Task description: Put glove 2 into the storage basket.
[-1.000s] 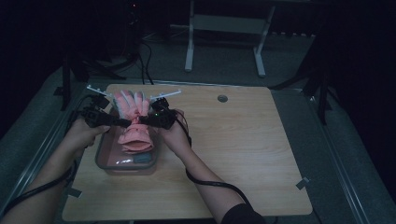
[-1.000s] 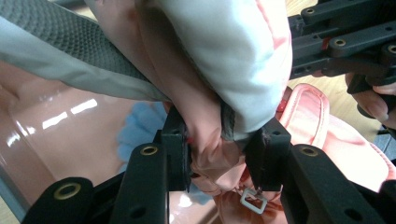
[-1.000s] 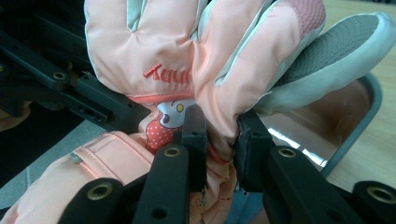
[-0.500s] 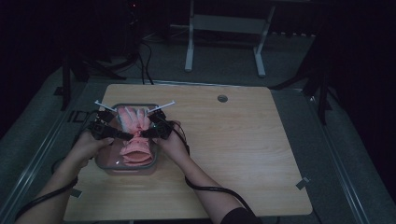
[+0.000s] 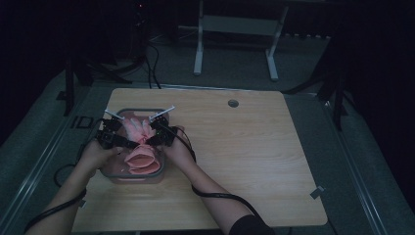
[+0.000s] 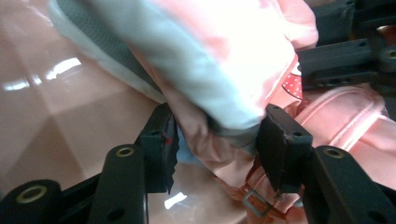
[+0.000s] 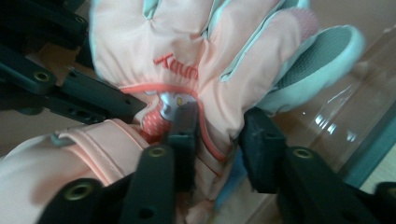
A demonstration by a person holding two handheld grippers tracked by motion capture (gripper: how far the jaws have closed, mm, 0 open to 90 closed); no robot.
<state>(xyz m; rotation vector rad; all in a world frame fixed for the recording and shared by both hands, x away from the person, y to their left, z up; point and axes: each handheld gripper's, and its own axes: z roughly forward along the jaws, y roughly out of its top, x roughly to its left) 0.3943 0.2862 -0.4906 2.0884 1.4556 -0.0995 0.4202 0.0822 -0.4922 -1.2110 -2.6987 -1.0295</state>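
The padded pink fabric winter glove (image 5: 139,142) lies in the clear plastic box with a grey rim (image 5: 113,174) at the near left of the wooden table (image 5: 254,156), so I judge the placing nearly done; letting go and lifting away remain. The left gripper (image 6: 217,135) and right gripper (image 7: 219,135) flank the glove inside the box; both have just been opening, jaws part spread with glove fabric between them, seemingly touching. The box floor beneath the glove is hidden.
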